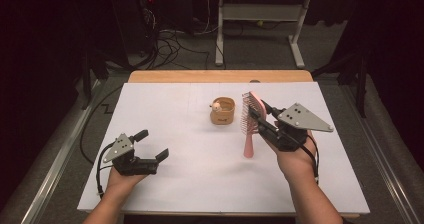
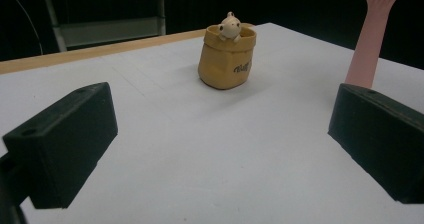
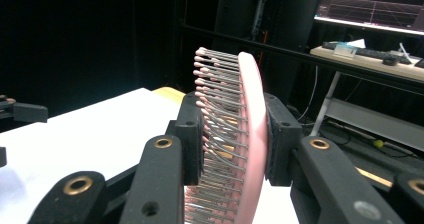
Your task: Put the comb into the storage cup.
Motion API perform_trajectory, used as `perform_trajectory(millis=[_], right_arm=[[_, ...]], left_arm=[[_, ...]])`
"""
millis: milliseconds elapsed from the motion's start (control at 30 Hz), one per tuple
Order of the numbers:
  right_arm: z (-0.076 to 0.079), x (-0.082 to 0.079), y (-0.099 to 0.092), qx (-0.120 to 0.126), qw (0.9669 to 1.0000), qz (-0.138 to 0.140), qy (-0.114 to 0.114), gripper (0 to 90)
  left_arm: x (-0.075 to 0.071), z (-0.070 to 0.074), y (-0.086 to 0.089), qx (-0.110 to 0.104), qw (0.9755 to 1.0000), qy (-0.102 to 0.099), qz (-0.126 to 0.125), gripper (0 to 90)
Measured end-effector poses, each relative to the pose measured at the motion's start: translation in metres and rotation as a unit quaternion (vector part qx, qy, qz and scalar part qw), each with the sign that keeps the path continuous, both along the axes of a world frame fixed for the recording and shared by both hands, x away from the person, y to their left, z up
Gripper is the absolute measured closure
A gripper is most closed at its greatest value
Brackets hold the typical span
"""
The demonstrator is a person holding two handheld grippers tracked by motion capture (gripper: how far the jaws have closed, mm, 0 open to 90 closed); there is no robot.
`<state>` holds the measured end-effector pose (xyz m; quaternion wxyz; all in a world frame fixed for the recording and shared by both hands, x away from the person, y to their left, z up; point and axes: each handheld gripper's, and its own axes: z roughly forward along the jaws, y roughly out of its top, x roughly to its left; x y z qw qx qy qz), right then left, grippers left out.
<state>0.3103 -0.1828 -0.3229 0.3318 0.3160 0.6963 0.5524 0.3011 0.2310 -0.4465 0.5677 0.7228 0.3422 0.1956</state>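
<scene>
right hand-held gripper (image 1: 258, 115) clamps pink hairbrush (image 1: 250, 121) head between its jaws.

A small tan sack (image 1: 222, 111) with a tiny toy peeking out sits mid-table before me. Behind my white table (image 1: 165, 104), cables (image 1: 167, 46) tangle on the floor.

The left hand (image 1: 120, 176) rests low at the near left of the table, forearm coming in from the bottom edge. Its left gripper (image 1: 152, 145) points forward and to the right, jaws spread wide with nothing between them, the grey plate on top tilted. The right hand (image 1: 295, 159) is raised higher at the right, forearm angled up from the bottom edge. Its right gripper (image 1: 257, 115) points forward and left, jaws clamped on a brush (image 1: 251, 119), one pad against the bristles and one against the back.
</scene>
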Motion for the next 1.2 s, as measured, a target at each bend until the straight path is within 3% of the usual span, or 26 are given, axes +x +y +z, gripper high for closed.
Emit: perform_trajectory(millis=[367, 533, 1200], right_arm=[[0.001, 0.005, -0.01, 0.003, 0.9999, -0.014, -0.002, 68.1], [0.003, 0.007, -0.012, 0.005, 0.9998, -0.02, -0.005, 68.1], [0.011, 0.018, -0.002, 0.003, 0.9995, -0.025, -0.017, 68.1]], left_arm=[[0.001, -0.001, 0.0, -0.002, 1.0, 0.0, -0.003, 0.0], [-0.002, -0.001, -0.001, -0.009, 0.9999, -0.01, -0.005, 0.0], [0.002, -0.003, -0.004, -0.007, 0.9998, 0.0, -0.017, 0.0]])
